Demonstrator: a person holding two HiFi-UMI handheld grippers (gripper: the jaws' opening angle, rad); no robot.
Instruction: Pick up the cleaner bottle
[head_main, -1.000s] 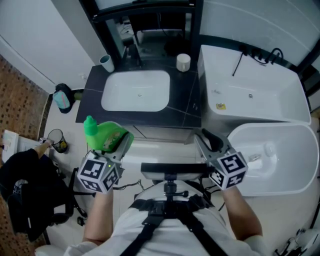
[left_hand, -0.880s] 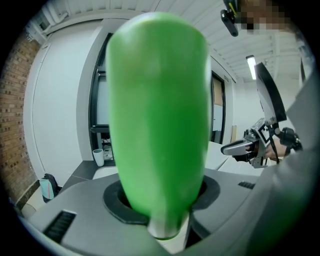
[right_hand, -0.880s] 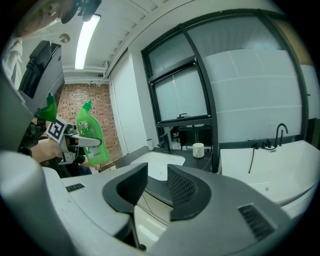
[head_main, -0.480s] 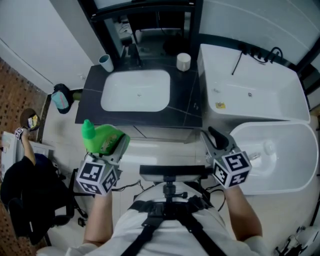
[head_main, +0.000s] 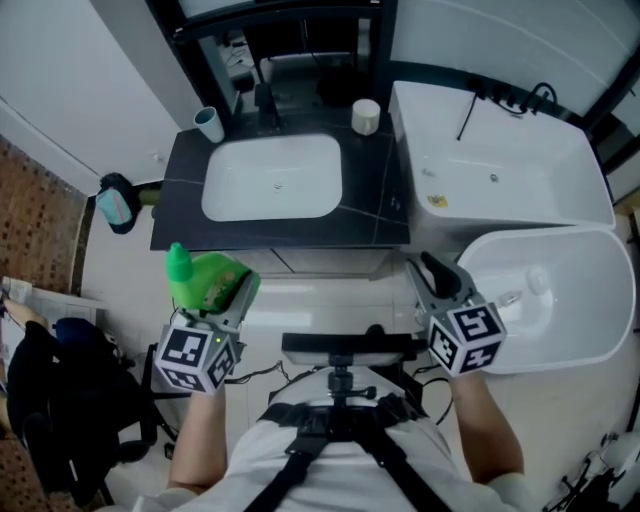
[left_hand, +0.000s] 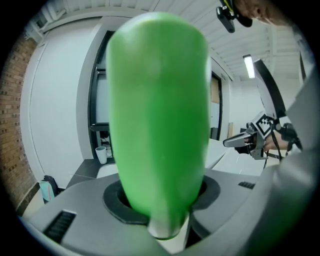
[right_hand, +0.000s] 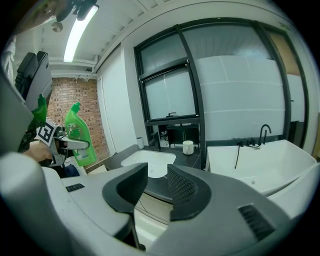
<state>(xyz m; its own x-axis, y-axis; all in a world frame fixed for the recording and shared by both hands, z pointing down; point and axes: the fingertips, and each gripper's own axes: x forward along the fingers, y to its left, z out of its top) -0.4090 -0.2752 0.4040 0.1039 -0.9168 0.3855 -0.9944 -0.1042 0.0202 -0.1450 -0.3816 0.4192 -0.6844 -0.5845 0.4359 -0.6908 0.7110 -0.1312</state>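
The green cleaner bottle (head_main: 205, 279) is held in the air in front of the dark vanity counter (head_main: 377, 199), with my left gripper (head_main: 232, 293) shut on its body. In the left gripper view the cleaner bottle (left_hand: 157, 115) fills the middle between both jaws. The right gripper view shows the cleaner bottle (right_hand: 80, 134) upright at the left. My right gripper (head_main: 432, 279) hangs open and empty before the white bathtub (head_main: 520, 180). In its own view the right gripper (right_hand: 157, 184) has a clear gap between the pads.
A white sink basin (head_main: 272, 177) is set in the counter, with a pale cup (head_main: 209, 124) at its back left and a white jar (head_main: 366, 116) at its back right. A rounded white tub (head_main: 560, 300) lies at the right. A teal bag (head_main: 114, 200) hangs left of the counter.
My left gripper has drifted slightly left and toward me with the cleaner bottle in it. The right gripper has shifted a little to the right. The head view has tilted, so the counter sits lower.
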